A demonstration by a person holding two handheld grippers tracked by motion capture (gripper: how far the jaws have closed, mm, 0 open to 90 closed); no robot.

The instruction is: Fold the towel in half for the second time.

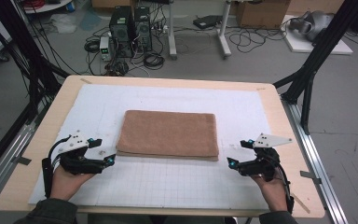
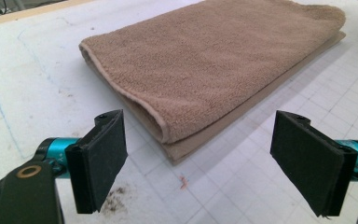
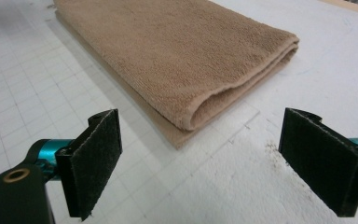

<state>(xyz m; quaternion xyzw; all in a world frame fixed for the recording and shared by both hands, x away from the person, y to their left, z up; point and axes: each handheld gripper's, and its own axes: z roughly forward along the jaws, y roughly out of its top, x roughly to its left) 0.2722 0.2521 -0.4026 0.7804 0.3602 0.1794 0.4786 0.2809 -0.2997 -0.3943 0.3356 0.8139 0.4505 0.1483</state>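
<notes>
Folded brown terry towel (image 1: pixel 168 134) mid-frame looks soft, floppy; both grippers' fingers spread wide, probably best pinching its near corners.

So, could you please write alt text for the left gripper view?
A folded brown towel lies on a white gridded mat, its near corner just beyond the open left gripper, whose black jaws stand wide apart and hold nothing.

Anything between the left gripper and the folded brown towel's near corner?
Nothing: bare white gridded mat separates the open left gripper from the folded brown towel, per the left gripper view.
</notes>
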